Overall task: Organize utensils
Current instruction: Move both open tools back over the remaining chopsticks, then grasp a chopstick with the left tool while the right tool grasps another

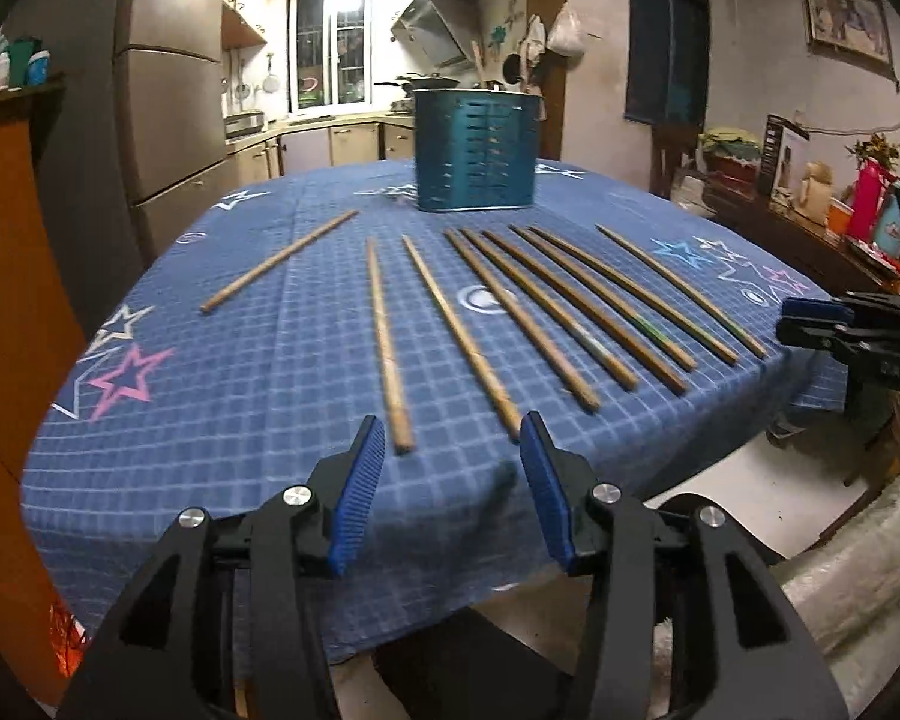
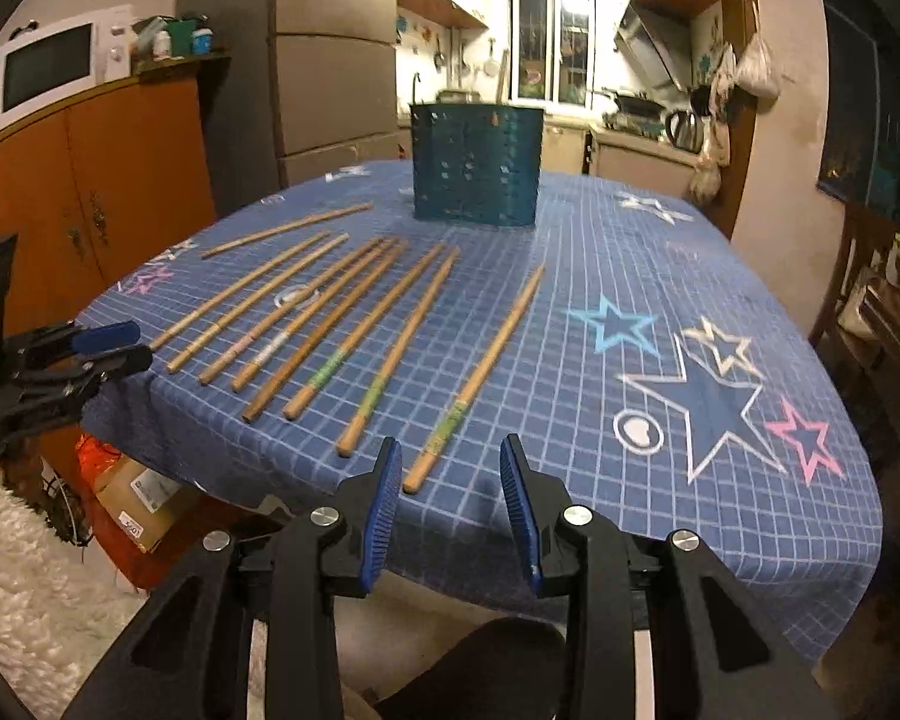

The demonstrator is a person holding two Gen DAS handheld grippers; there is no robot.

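Several wooden chopsticks (image 1: 546, 306) lie fanned out on the blue checked tablecloth (image 1: 240, 372), seen again as chopsticks (image 2: 342, 312) in the right wrist view. A teal slotted utensil holder (image 1: 477, 150) stands upright at the table's far side, and the same holder (image 2: 475, 163) shows in the right wrist view. My left gripper (image 1: 453, 435) is open just short of the near ends of two chopsticks, nothing between its fingers. My right gripper (image 2: 450, 459) is open at the near end of the rightmost chopstick (image 2: 474, 378), not touching it.
The table's near edge drops off just under both grippers. An orange cabinet (image 2: 90, 192) with a microwave (image 2: 54, 63) stands to the left, a fridge (image 1: 168, 96) behind. A cluttered side shelf (image 1: 810, 204) lies right. White fluffy rug (image 2: 18, 570) and a cardboard box (image 2: 144, 498) sit on the floor.
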